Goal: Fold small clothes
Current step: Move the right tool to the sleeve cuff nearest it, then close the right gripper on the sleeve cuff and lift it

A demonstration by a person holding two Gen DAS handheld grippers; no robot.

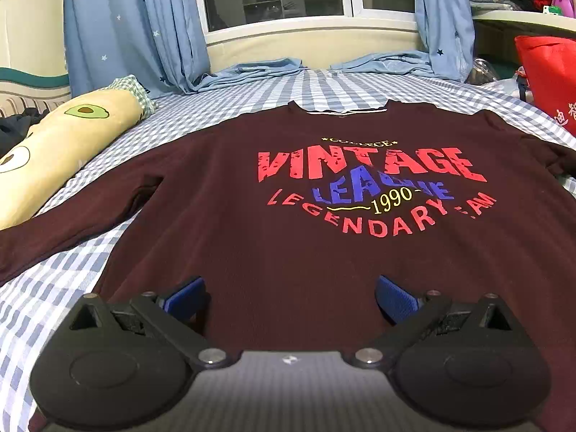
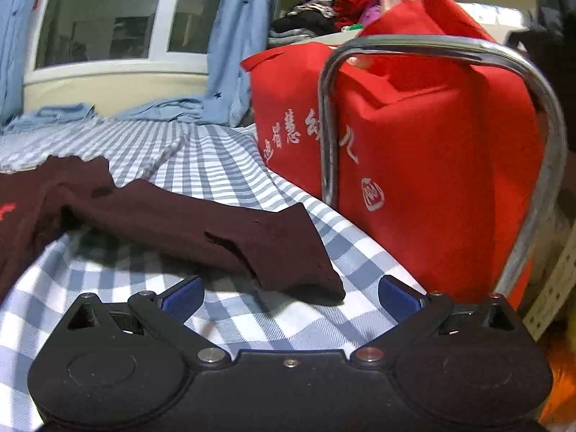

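Both pairs of fingers gape wide, holding nothing. The right gripper [image 2: 289, 297] has the sleeve [image 2: 201, 230] cuff just ahead, its length running back-left to the shirt [image 1: 288, 223]. The left gripper [image 1: 289, 297] hovers over the hem, shirt flat on the bed [image 1: 54, 288].

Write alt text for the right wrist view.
The open right gripper hovers just short of the cuff of a maroon shirt sleeve, which lies flat on a blue-and-white checked bedsheet. A red fabric bag with white Chinese lettering stands behind a chrome rail; a curtained window is beyond.
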